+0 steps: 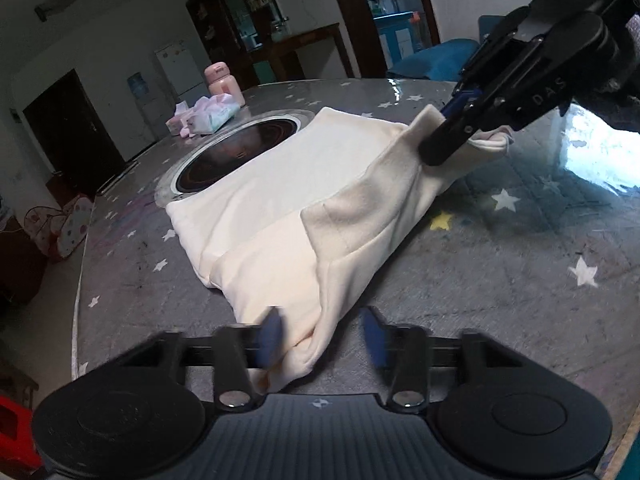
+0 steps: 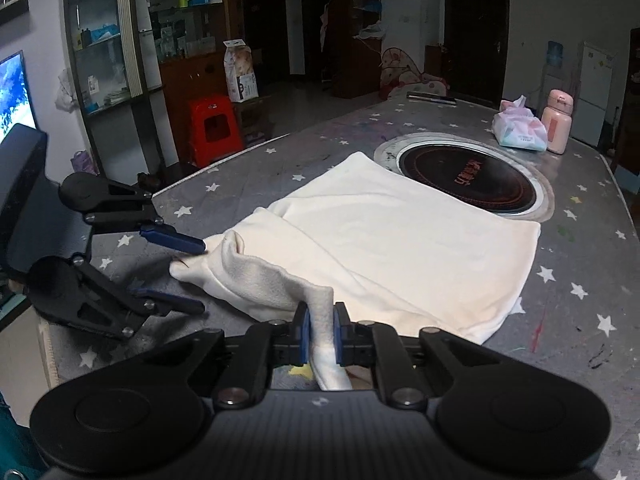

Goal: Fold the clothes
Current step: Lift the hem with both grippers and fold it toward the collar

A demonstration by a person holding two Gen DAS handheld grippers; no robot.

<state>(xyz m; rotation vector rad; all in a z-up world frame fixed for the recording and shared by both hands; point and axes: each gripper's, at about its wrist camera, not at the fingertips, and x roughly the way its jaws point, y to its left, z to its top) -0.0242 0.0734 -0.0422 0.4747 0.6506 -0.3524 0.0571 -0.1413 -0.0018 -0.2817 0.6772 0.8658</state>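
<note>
A cream garment point(image 1: 288, 200) lies partly folded on the grey star-patterned table; it also shows in the right wrist view point(image 2: 400, 240). My left gripper point(image 1: 320, 332) is open, its jaws wide apart on either side of the garment's near corner, not gripping it. It shows in the right wrist view point(image 2: 202, 276) at the left, open beside the cloth's end. My right gripper point(image 2: 320, 328) is shut on a bunched fold of the garment and holds it slightly raised. In the left wrist view the right gripper point(image 1: 440, 136) pinches the far corner.
A round inset hotplate point(image 2: 468, 176) lies under the garment's far edge. A pink bottle point(image 2: 557, 120) and a tissue pack point(image 2: 518, 128) stand behind it. A red stool point(image 2: 214, 128) and shelves stand beyond the table edge point(image 2: 240, 152).
</note>
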